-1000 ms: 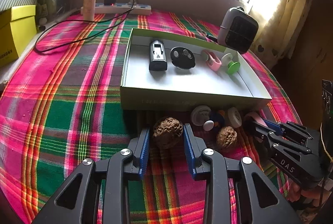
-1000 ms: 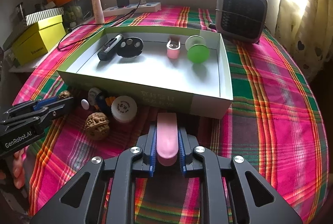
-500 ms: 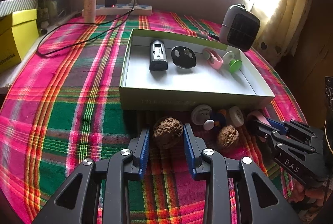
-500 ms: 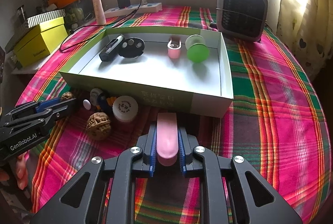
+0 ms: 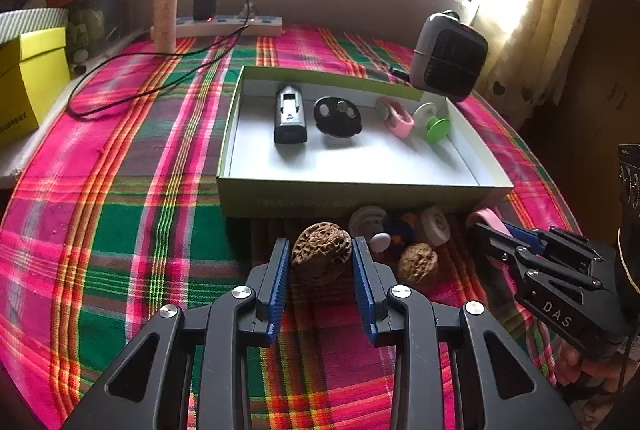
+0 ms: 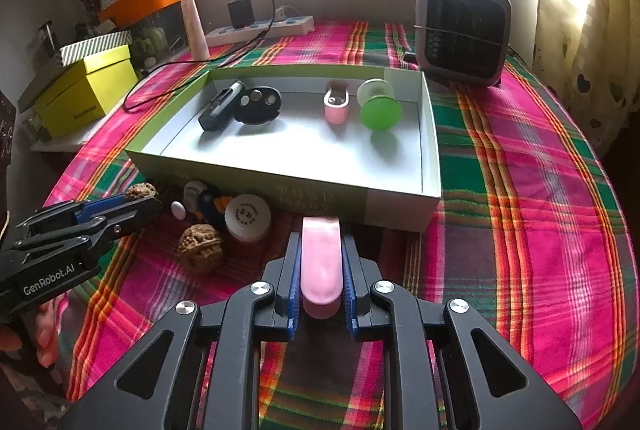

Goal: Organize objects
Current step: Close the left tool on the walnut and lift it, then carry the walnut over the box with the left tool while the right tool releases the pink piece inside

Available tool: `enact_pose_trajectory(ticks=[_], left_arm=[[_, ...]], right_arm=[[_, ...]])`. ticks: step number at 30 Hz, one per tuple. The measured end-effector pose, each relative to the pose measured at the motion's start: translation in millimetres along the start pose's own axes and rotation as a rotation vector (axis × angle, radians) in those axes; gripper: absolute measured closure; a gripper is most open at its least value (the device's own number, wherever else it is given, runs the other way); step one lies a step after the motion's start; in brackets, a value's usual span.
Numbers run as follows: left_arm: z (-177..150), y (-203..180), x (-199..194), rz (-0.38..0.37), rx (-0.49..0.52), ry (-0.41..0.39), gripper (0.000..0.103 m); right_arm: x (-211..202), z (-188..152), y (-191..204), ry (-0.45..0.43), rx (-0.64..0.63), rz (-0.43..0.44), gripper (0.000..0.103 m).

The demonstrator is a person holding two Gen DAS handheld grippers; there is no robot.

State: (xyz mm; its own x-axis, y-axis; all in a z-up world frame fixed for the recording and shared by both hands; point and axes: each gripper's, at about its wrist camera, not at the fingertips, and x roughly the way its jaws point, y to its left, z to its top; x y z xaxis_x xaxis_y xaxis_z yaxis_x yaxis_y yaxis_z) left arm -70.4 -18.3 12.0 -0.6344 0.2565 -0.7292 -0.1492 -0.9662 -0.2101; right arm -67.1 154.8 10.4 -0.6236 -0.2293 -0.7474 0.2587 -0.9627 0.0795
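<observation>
Plaid cloth covers the table, and a window lies behind it. A shallow green box is set on the cloth and serves as landmark. A heater stands behind its right corner. A yellow box is seen well to its left. Inside the box, along the far wall, a black device, a black oval, a pink ring and a green spool are lined up. Just before the near wall, a white cap, a second walnut and small pieces are clustered. The right gripper is closed on a pink strip before the near wall. The left gripper is partly open around a walnut; contact between pads and shell cannot be told.
</observation>
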Motion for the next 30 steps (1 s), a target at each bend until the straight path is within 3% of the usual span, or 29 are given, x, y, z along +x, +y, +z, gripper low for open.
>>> enact_pose_trajectory(ticks=[13, 30], left_arm=[[29.3, 0.3, -6.6, -0.018, 0.006, -0.036, 0.074], [60.6, 9.4, 27.6, -0.013, -0.017, -0.009, 0.074]], right_arm=[[-4.7, 31.4, 4.0, -0.034, -0.029, 0.034, 0.084], [42.5, 86.2, 2.2, -0.003, -0.05, 0.032, 0.084]])
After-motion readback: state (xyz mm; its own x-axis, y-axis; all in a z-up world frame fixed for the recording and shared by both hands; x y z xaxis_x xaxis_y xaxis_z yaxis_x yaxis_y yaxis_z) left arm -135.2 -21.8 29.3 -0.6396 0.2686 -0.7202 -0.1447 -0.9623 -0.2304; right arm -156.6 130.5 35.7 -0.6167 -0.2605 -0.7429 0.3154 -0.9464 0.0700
